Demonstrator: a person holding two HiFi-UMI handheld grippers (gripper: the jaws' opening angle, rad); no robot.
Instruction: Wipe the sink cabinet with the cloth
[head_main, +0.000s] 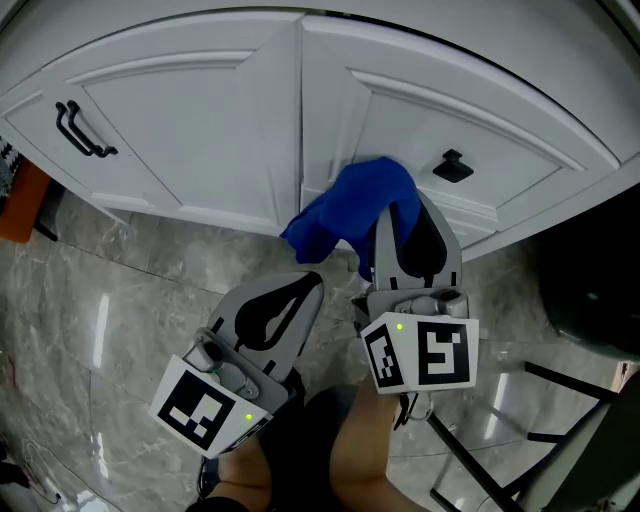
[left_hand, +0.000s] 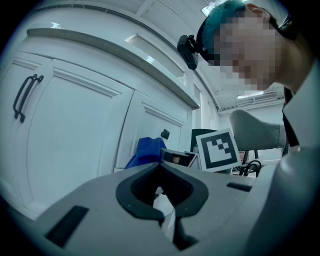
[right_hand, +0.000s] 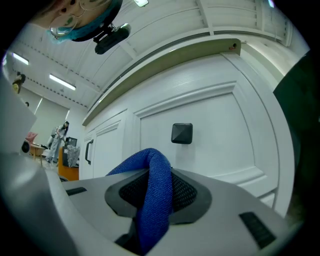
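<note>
Head view: the right gripper (head_main: 402, 230) holds the blue cloth (head_main: 355, 200) at the lower left corner of the right door of the cabinet (head_main: 200, 150), apparently touching it, below and left of the knob (head_main: 452, 166). The left gripper (head_main: 305, 290) hangs idle just beside it, above the floor (head_main: 110, 300). Left gripper view: its jaws meet at the tips with nothing between them. Right gripper view: the jaws are clamped on a fold of cloth that loops over their tips, with the knob above. To wipe well, the looped fold should probably lie flat on the panel, strokes should follow the mouldings and skirt the knob, and the clamp must stay firm so the cloth does not slip.
</note>
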